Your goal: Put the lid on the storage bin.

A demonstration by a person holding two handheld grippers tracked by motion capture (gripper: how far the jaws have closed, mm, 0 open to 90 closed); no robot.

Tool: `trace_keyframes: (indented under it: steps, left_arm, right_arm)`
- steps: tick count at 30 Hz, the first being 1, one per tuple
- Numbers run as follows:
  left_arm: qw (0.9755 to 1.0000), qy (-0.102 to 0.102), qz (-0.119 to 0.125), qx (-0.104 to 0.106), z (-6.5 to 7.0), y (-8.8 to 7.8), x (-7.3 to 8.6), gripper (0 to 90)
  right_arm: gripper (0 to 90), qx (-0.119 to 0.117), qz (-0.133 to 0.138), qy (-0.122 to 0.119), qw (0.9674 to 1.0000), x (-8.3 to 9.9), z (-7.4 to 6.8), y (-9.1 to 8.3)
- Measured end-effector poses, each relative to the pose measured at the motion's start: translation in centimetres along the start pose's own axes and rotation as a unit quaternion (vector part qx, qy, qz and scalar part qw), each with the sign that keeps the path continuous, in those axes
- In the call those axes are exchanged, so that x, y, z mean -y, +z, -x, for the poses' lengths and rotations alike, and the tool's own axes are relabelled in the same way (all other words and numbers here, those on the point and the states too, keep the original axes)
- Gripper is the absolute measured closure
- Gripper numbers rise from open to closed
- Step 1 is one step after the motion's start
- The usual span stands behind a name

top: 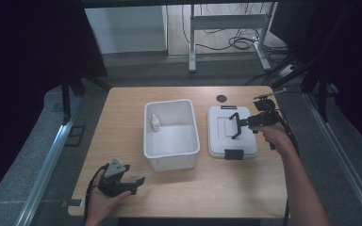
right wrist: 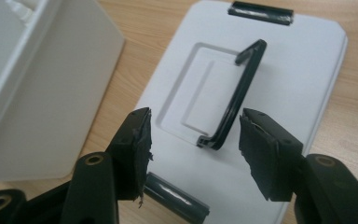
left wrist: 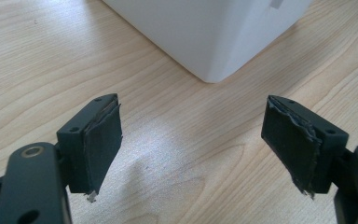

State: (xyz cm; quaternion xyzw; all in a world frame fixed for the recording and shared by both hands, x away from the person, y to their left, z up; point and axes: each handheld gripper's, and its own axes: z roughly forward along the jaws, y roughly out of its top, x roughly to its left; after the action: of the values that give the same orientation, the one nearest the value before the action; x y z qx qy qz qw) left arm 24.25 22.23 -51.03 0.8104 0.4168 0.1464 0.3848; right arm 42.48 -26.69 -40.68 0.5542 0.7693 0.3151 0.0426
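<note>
1. A white lid (top: pixel 232 132) is laid flat on the wooden table (top: pixel 122 117), just to the right of an open white storage box (top: pixel 171 134).
2. A black handle (right wrist: pixel 235 95) is seen standing up from the lid's recessed middle, and black clips (top: pixel 234 154) are fitted at the lid's near and far ends.
3. The right gripper (top: pixel 236 125) is held over the lid, pointing left toward the handle.
4. In the right gripper view, its jaws are set apart on either side of the raised handle's lower end; the pads are not pressed on it, and whether the right pad touches it cannot be told.
5. The left gripper (top: pixel 136 184) is held low over the near left part of the table, close to the box's near left corner.
6. In the left gripper view, its jaws are spread wide with bare tabletop between them, and the box's corner (left wrist: pixel 212 70) is seen beyond them.
7. A small white bottle (top: pixel 155 123) is seen inside the box, against its far left wall.
8. A dark round spot (top: pixel 222 98) is set in the tabletop beyond the lid.
</note>
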Motion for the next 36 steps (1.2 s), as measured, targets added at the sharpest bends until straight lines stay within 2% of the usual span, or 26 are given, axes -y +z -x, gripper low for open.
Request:
trace_keyframes:
  steps: [4, 10, 16, 20, 23, 27, 36]
  left_arm:
    - [1.0, 0.002, -0.003, 0.002, 0.1, 0.2, 0.0, 20.4]
    - [1.0, 0.004, -0.005, 0.001, 0.3, 0.3, 0.0, 20.3]
    - [1.0, 0.002, -0.002, 0.002, 0.2, 0.1, 0.0, 20.4]
    - [1.0, 0.001, -0.001, 0.001, 0.1, 0.0, 0.0, 20.3]
    - [1.0, 0.001, -0.001, 0.001, 0.1, 0.0, 0.0, 20.3]
    - [1.0, 0.002, -0.003, 0.001, 0.2, 0.1, 0.0, 20.3]
    - [1.0, 0.003, -0.003, 0.003, 0.3, 0.2, 0.0, 20.3]
  right_arm:
    - [49.5, 0.011, -0.021, 0.017, 0.9996, -0.9, 0.8, 0.8]
    - [55.9, 0.004, -0.041, 0.042, 0.9983, -2.2, 1.7, 1.9]
    - [60.2, 0.014, -0.071, 0.052, 0.996, -3.1, 2.3, 3.6]
    - [62.3, 0.012, -0.077, 0.069, 0.9946, -3.4, 2.8, 4.5]
    - [62.4, 0.018, -0.084, 0.076, 0.9934, -3.4, 3.1, 5.0]
    - [63.5, 0.006, -0.092, 0.09, 0.9916, -3.4, 3.7, 5.7]
    - [69.6, -0.002, -0.103, 0.098, 0.9899, -3.4, 4.1, 6.8]
